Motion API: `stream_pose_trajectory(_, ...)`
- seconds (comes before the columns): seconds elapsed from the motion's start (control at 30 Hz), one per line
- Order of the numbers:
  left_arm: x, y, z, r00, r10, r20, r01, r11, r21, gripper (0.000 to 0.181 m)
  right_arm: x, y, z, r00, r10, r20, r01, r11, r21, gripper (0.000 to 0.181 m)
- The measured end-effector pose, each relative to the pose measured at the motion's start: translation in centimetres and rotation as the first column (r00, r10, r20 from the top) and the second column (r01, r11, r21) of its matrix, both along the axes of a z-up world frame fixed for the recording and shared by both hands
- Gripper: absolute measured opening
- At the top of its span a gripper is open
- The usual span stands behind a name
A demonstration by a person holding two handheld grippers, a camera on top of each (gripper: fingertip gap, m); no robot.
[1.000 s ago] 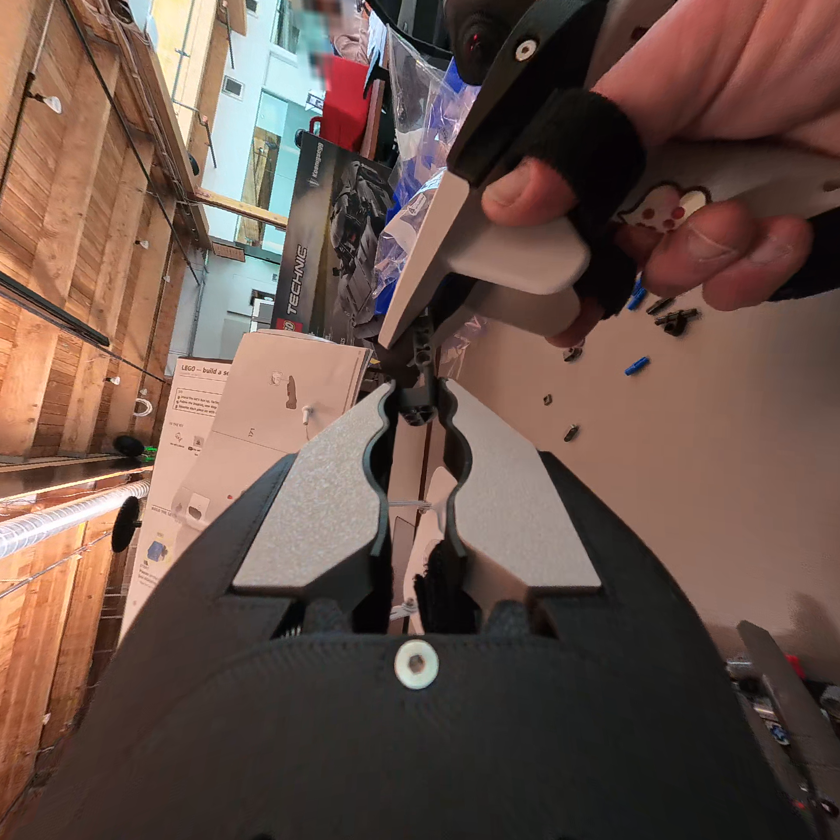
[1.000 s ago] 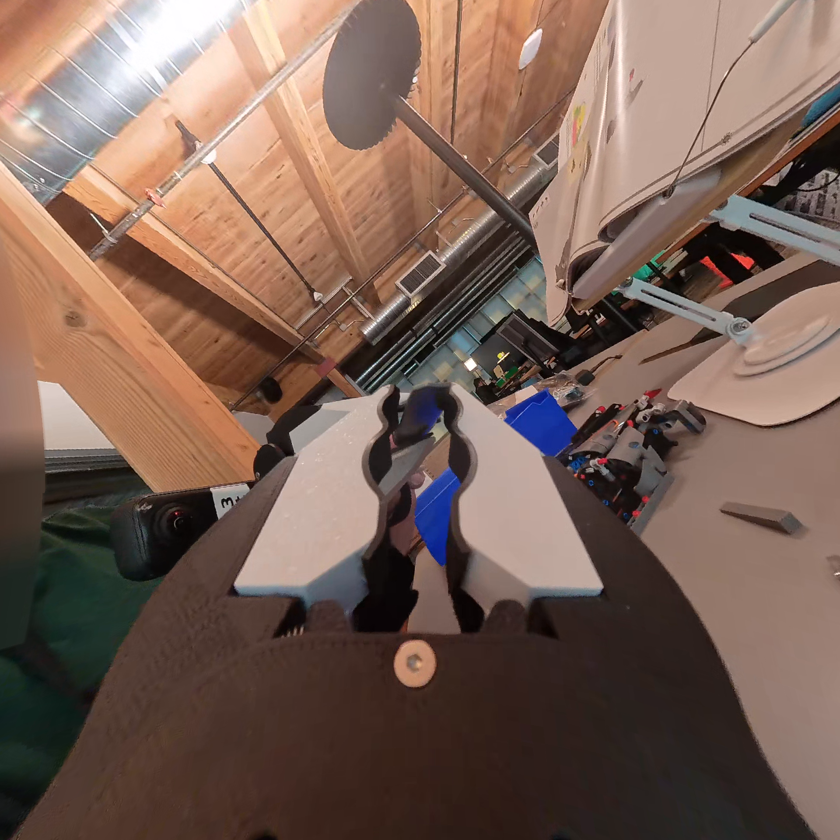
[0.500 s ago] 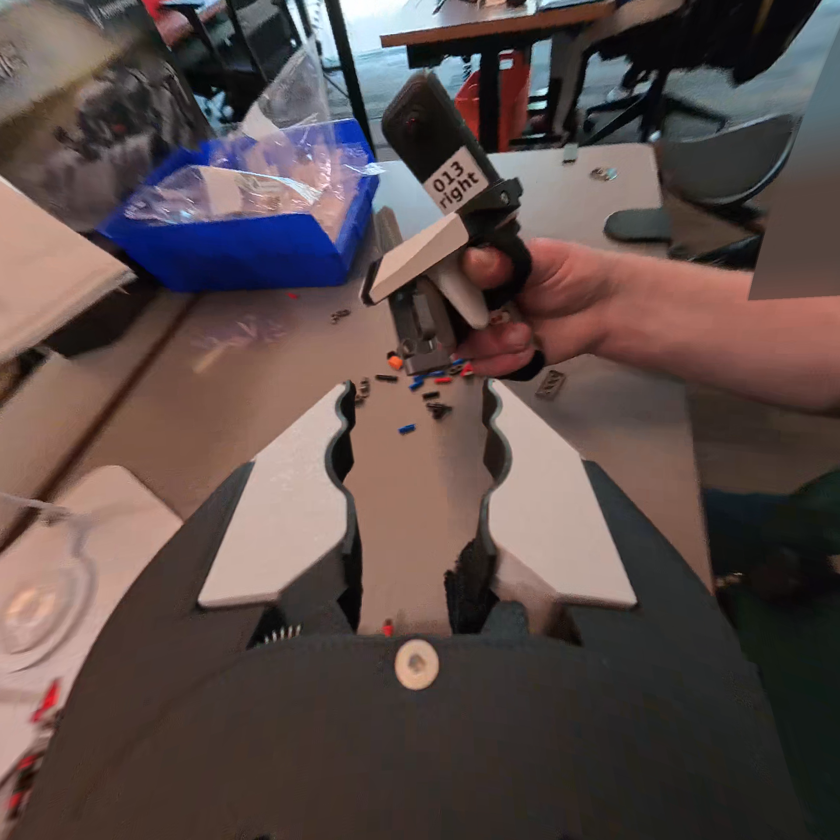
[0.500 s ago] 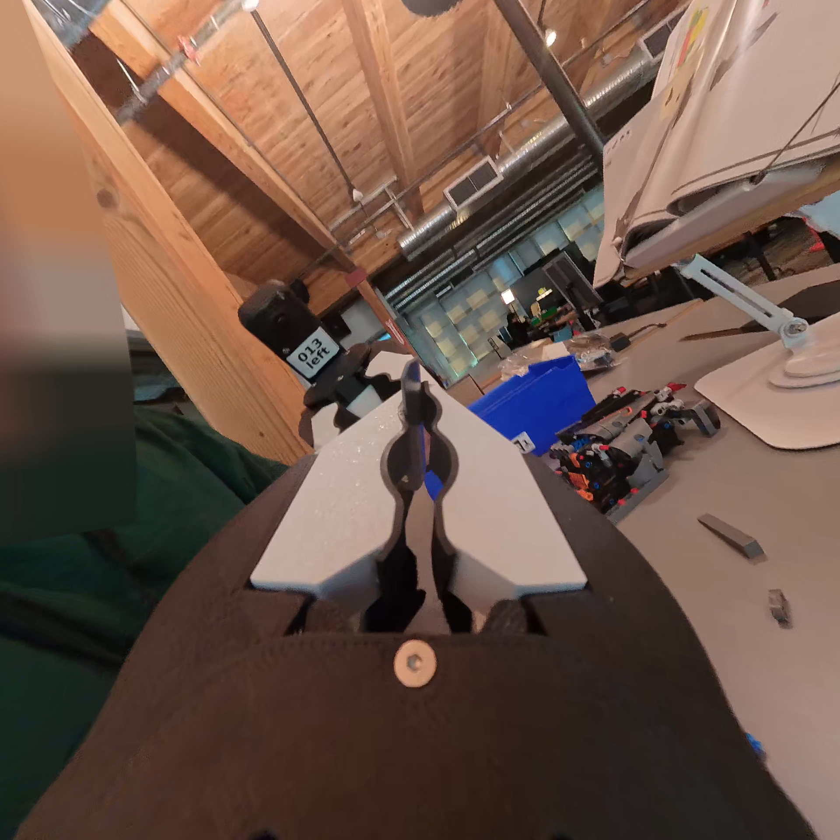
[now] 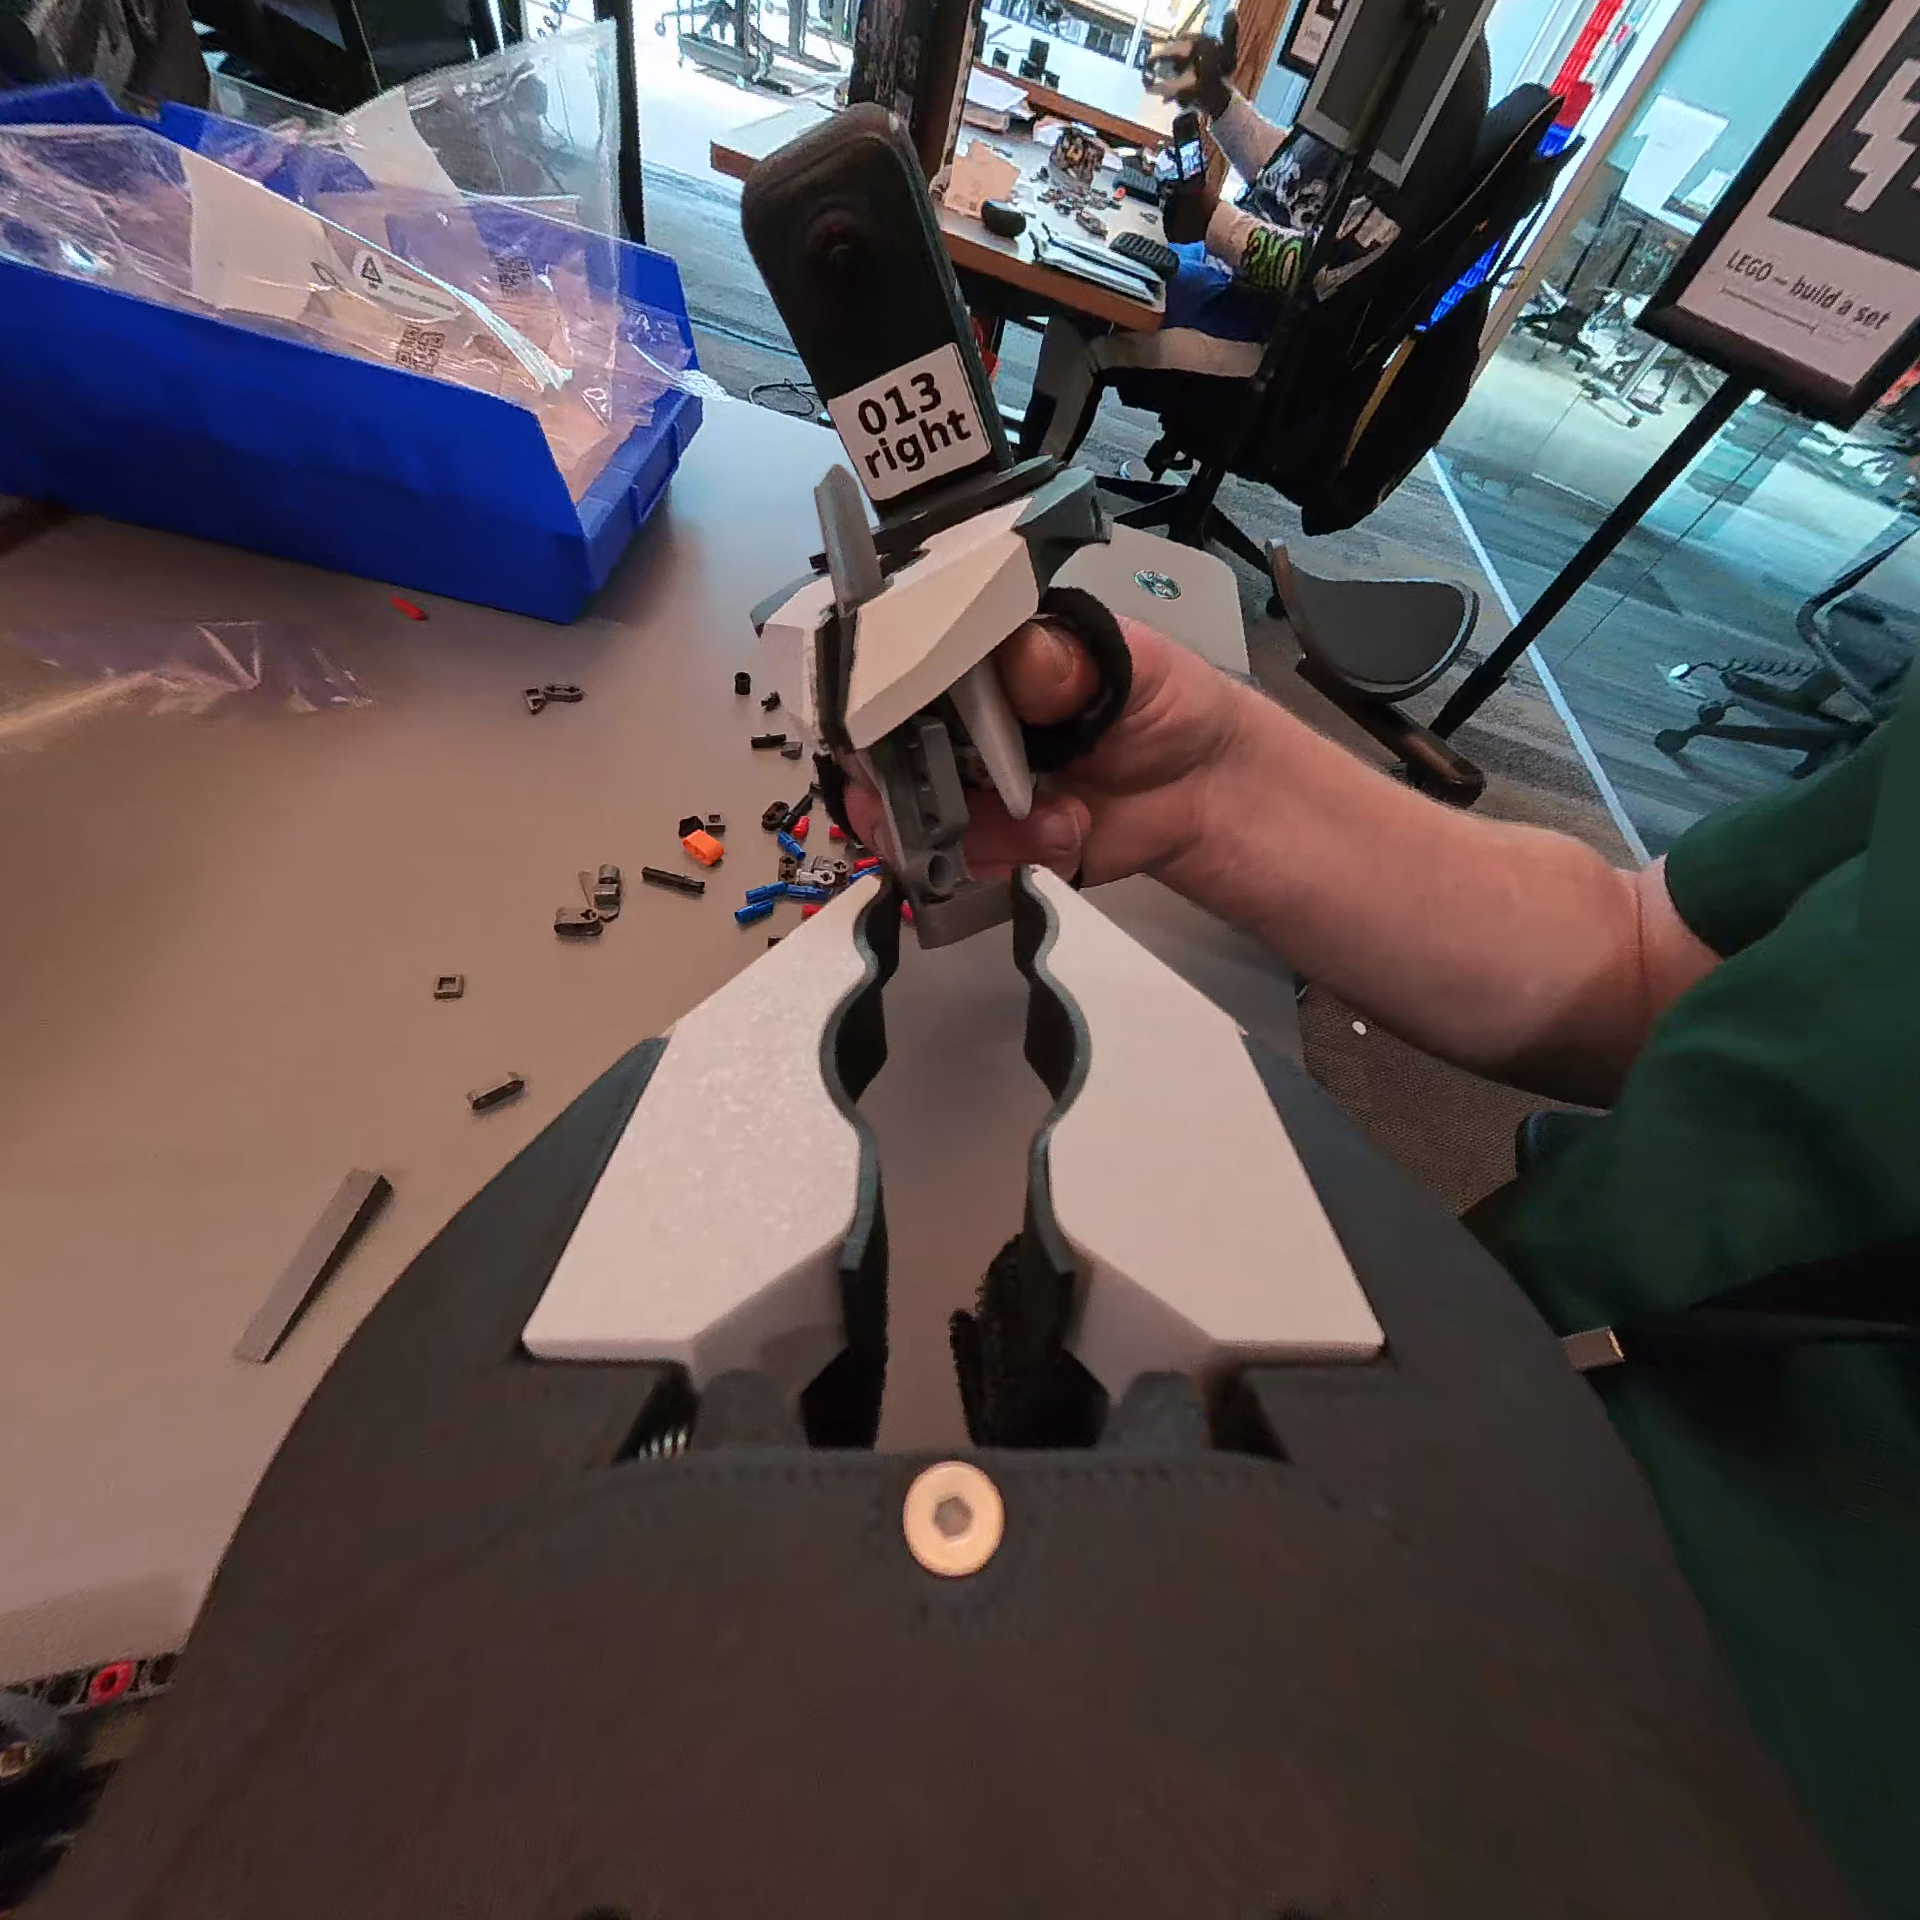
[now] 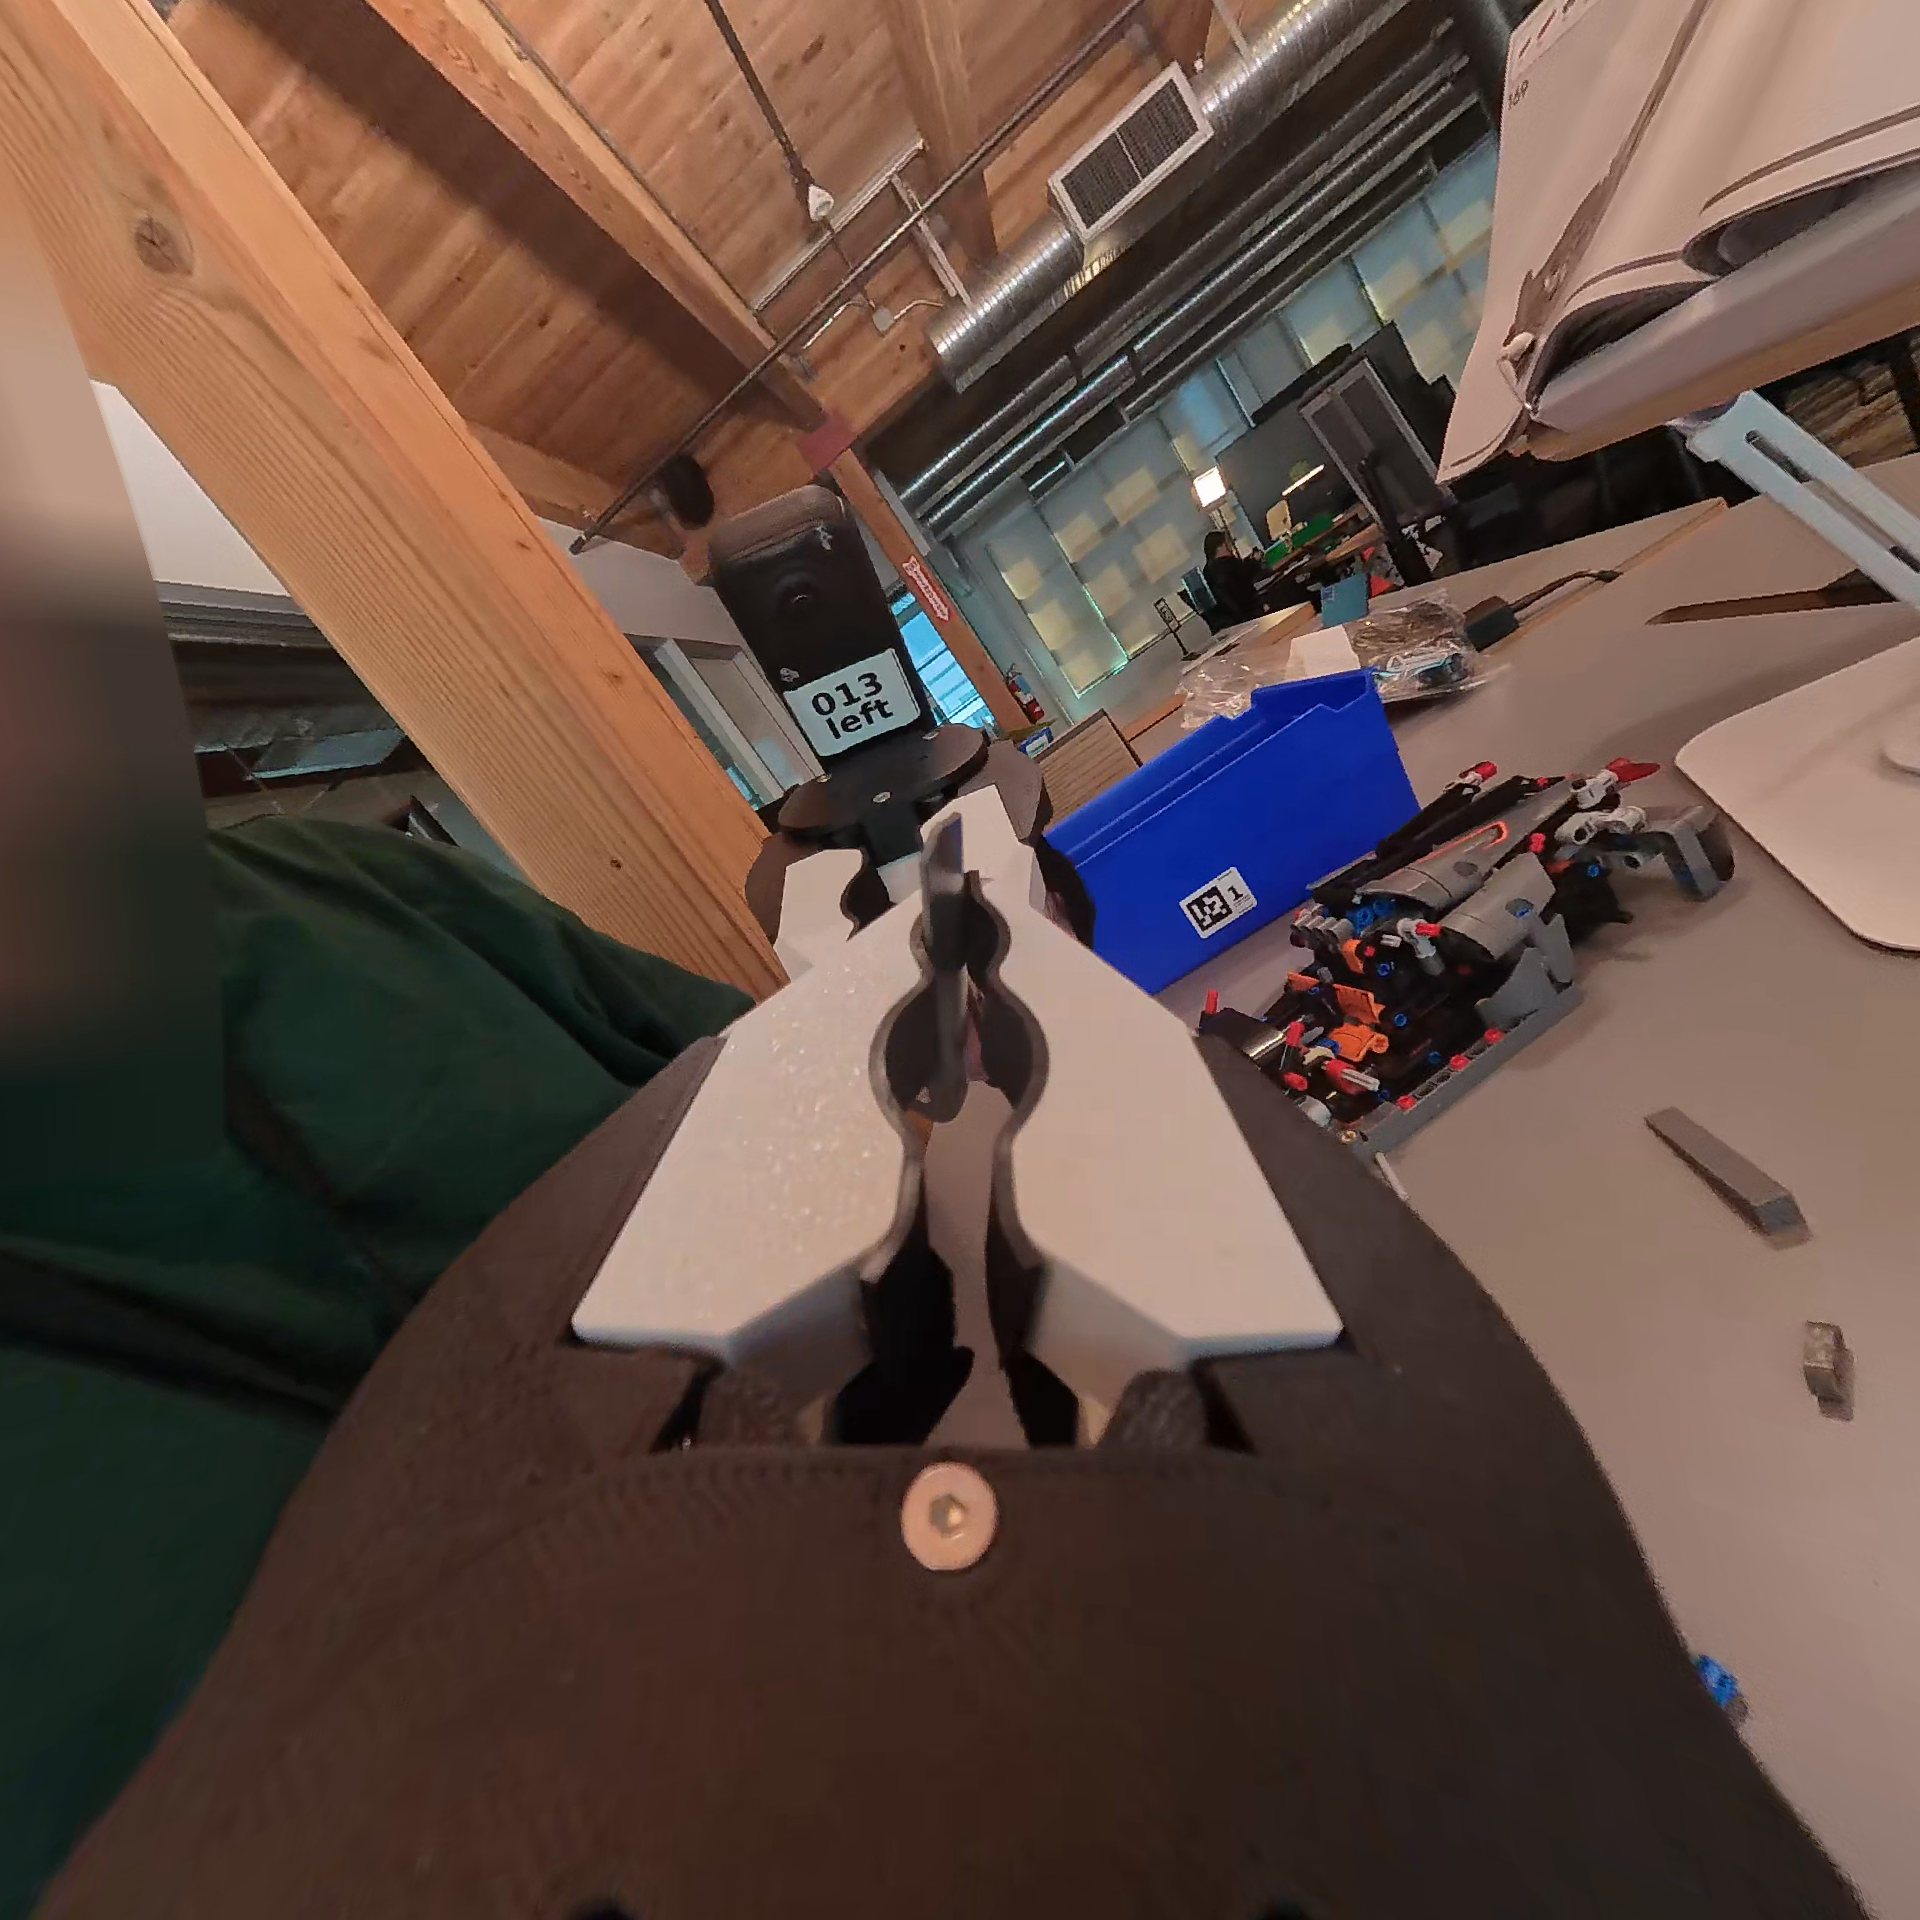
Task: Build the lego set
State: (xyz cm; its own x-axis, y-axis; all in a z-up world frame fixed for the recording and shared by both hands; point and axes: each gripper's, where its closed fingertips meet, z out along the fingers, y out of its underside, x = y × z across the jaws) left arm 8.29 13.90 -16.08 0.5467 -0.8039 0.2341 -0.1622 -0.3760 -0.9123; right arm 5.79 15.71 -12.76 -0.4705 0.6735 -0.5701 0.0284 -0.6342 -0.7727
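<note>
While the left gripper point(image 5: 951, 914) gapes, the right gripper point(image 6: 951, 914) pinches a flat grey piece point(image 6: 943, 883)

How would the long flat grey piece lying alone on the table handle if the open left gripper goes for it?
The long flat grey piece looks like rigid plastic, so probably stiff and light. It lies flat on the smooth table, so the left gripper would likely slide it rather than lift it. Flat faces: unlikely to roll.

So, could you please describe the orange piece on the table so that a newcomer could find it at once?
Start at the blue bin on the grey table, then look toward the scatter of small loose pieces near the right gripper. At that scatter's left edge lies the orange piece, the only orange one among black, grey, blue and red bits.
</note>
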Motion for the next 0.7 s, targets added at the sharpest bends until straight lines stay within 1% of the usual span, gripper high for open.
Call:
stream_pose_trajectory(0.13, -0.5, 0.0, 0.1, 1.0, 0.024, 0.016, -0.024, 1.0, -0.002, 0.018, -0.4, 0.1, 0.2, 0.999, -0.041, 0.009, 0.041, 0.999, 0.009, 0.0)
stream_pose_trajectory(0.17, -0.6, 0.0, 0.3, 0.999, 0.037, 0.033, -0.037, 0.999, 0.0, 0.016, -0.4, 0.2, 0.4, 0.998, -0.055, 0.006, 0.055, 0.999, 0.001, 0.011)
stream_pose_trajectory(0.2, -0.7, -0.1, 0.4, 0.997, 0.052, 0.058, -0.052, 0.999, 0.001, 0.015, -0.4, 0.2, 0.6, 0.998, -0.064, 0.004, 0.064, 0.998, 0.011, 0.01)
stream_pose_trajectory(0.23, -0.7, -0.2, 0.2, 0.996, 0.056, 0.063, -0.056, 0.998, -0.007, 0.015, -0.4, 0.0, 0.5, 0.997, -0.075, 0.013, 0.074, 0.996, 0.044, 0.0)
stream_pose_trajectory(0.3, -1.1, -0.2, -0.4, 0.995, 0.097, 0.04, -0.097, 0.995, 0.011, 0.017, -0.7, -0.5, 0.1, 0.994, -0.09, 0.058, 0.083, 0.99, 0.115, 0.0)
stream_pose_trajectory(0.33, -1.3, -0.4, -0.3, 0.992, 0.117, 0.046, -0.119, 0.993, 0.024, 0.018, -0.9, -0.7, 0.1, 0.993, -0.094, 0.075, 0.083, 0.988, 0.134, 0.0)
stream_pose_trajectory(0.4, -2.2, -1.1, -0.3, 0.988, 0.156, 0.021, -0.157, 0.987, 0.041, 0.03, -1.1, -0.8, 0.0, 0.988, -0.101, 0.112, 0.082, 0.982, 0.168, 0.0)
stream_pose_trajectory(0.47, -3.7, -2.2, 0.1, 0.979, 0.202, -0.02, -0.199, 0.976, 0.082, 0.03, -1.2, -0.4, -0.7, 0.977, -0.129, 0.167, 0.093, 0.974, 0.206, 0.0)
stream_pose_trajectory(0.5, -4.8, -3.0, 0.4, 0.973, 0.226, -0.051, -0.22, 0.97, 0.102, 0.03, -1.2, -0.1, -1.2, 0.968, -0.145, 0.206, 0.099, 0.971, 0.218, 0.0)
stream_pose_trajectory(0.57, -8.6, -4.5, 1.2, 0.937, 0.318, -0.141, -0.294, 0.941, 0.168, 0.029, -0.9, 0.3, -2.6, 0.948, -0.153, 0.279, 0.083, 0.965, 0.248, 0.0)
stream_pose_trajectory(0.6, -11.2, -5.4, 1.7, 0.906, 0.371, -0.205, -0.331, 0.921, 0.204, 0.026, -0.8, 0.2, -3.3, 0.939, -0.139, 0.315, 0.06, 0.967, 0.248, 0.0)
stream_pose_trajectory(0.67, -17.7, -7.5, 2.5, 0.81, 0.486, -0.329, -0.422, 0.871, 0.25, 0.027, -0.5, 0.9, -5.2, 0.902, -0.174, 0.396, 0.059, 0.957, 0.285, 0.0)
stream_pose_trajectory(0.7, -21.0, -8.9, 2.7, 0.759, 0.519, -0.392, -0.449, 0.854, 0.262, 0.026, -0.4, 1.0, -6.1, 0.884, -0.183, 0.43, 0.05, 0.952, 0.302, 0.0)
